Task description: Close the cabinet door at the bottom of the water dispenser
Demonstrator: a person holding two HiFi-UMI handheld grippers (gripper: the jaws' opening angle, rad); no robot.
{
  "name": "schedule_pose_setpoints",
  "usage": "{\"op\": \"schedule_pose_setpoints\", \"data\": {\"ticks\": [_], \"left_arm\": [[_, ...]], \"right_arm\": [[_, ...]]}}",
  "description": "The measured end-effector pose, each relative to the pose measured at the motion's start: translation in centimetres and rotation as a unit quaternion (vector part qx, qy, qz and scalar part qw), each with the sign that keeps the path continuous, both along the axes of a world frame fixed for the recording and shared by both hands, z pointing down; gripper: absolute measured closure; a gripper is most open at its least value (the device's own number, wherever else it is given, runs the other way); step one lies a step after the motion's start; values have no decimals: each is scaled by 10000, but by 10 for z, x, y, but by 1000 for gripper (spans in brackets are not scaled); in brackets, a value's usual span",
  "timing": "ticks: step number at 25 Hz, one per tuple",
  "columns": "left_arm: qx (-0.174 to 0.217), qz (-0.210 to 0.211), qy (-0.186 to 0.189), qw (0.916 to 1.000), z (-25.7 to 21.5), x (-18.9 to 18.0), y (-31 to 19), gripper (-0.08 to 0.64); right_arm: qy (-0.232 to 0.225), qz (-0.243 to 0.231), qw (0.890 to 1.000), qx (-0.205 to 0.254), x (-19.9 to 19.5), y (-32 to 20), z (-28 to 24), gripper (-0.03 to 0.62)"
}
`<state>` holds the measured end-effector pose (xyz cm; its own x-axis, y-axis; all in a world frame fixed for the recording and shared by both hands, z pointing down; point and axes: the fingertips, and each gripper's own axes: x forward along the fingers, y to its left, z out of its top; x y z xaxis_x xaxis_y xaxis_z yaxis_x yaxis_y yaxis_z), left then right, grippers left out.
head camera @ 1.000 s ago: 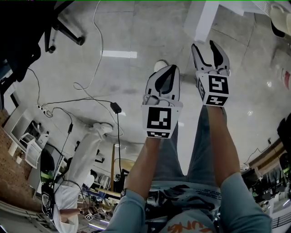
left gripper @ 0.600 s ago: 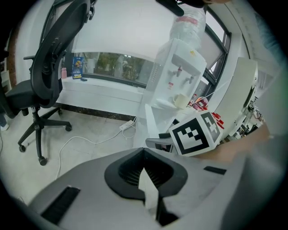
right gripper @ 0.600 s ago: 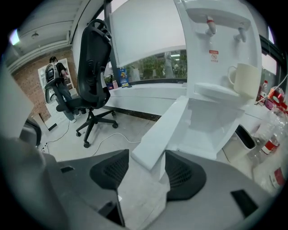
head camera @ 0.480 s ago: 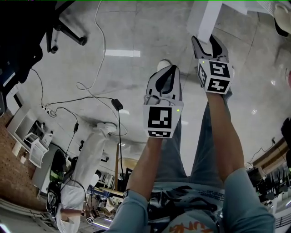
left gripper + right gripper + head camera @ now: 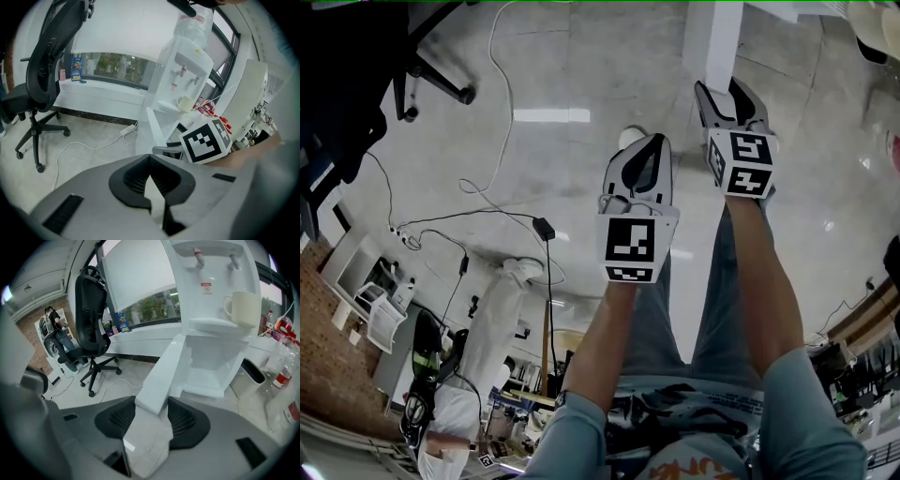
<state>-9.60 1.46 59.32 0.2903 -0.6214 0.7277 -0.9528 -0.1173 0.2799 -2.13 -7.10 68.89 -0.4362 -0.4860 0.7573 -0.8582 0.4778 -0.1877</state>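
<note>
The right gripper [image 5: 722, 94] has pushed forward over the last second, and the open cabinet door [image 5: 161, 376] of the water dispenser [image 5: 215, 301] now pokes in between its jaws. That looks like the setup for swinging the door shut. The jaws are spread and straddle the door's free edge, but I can't tell whether the pads actually press on it. The left gripper [image 5: 642, 155] hangs beside it, jaws pressed together on nothing.
</note>
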Motion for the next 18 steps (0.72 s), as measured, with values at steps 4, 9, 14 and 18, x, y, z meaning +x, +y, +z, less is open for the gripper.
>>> {"op": "schedule_pose_setpoints", "data": {"ticks": [4, 9, 14, 18], "left_arm": [[-64, 54, -64, 9999, 6, 10, -2, 549], [-39, 109, -108, 9999, 4, 25, -12, 549], [-36, 242, -82, 9997, 2, 45, -21, 549], [-60, 336, -40, 9994, 5, 67, -26, 549]], "right_arm": [[16, 49, 10000, -20, 15, 2, 1, 364], [52, 58, 10000, -29, 37, 0, 0, 373], [155, 126, 9998, -45, 62, -3, -2, 383], [171, 129, 9998, -30, 83, -9, 0, 387]]}}
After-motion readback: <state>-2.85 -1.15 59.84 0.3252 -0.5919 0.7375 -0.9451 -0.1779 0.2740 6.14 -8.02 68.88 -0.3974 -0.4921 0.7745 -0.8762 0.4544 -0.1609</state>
